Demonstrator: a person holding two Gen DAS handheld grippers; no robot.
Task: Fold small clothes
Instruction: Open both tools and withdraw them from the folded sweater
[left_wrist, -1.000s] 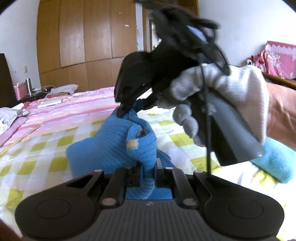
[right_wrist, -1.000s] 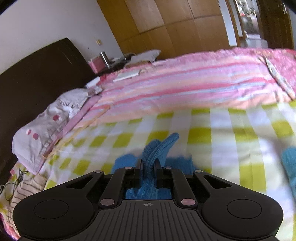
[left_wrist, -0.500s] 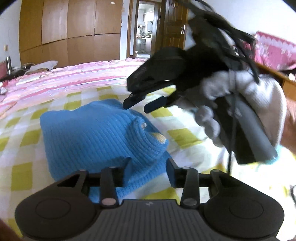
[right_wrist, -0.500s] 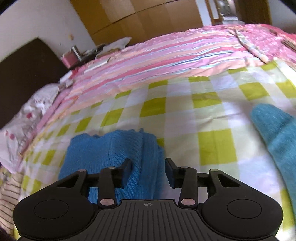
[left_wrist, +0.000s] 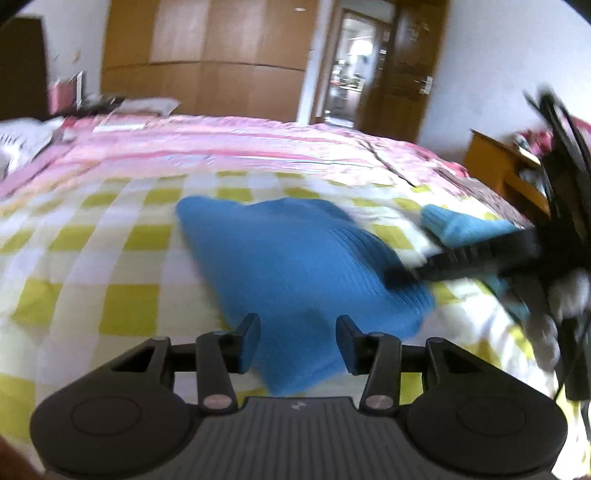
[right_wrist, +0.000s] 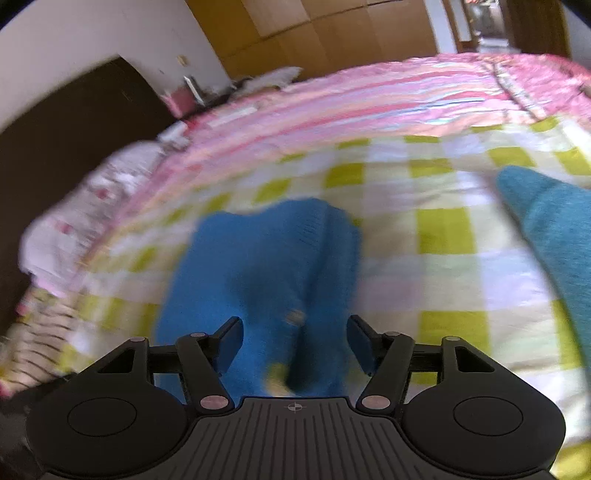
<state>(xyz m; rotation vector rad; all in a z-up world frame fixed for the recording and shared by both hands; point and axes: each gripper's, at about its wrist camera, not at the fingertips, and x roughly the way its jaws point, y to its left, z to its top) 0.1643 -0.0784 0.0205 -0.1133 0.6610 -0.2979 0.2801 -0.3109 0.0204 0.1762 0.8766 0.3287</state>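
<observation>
A blue knit garment (left_wrist: 295, 251) lies folded and flat on the yellow-checked sheet (left_wrist: 110, 258). My left gripper (left_wrist: 297, 328) hovers at its near corner. Its jaws are opening, and the cloth shows in the gap without touching the pads. In the right wrist view the same garment (right_wrist: 266, 258) lies under my right gripper (right_wrist: 295, 326). Those jaws are apart and closing a little, and the pads stay off the cloth. The right gripper's fingers (left_wrist: 461, 258) reach in from the right over the garment's edge, held by a gloved hand (left_wrist: 569, 291).
A teal knit garment (left_wrist: 461, 225) lies on the sheet to the right (right_wrist: 554, 221). A pink striped quilt (left_wrist: 221, 147) covers the far half of the bed. A pillow (right_wrist: 74, 229) and dark headboard (right_wrist: 74, 122) are on the left, a wooden cabinet (left_wrist: 498, 162) on the right.
Both grippers have let go of the blue garment and opened. It has dropped from a raised bunch to lie flat. The right gripper has drawn off to the right in the left wrist view.
</observation>
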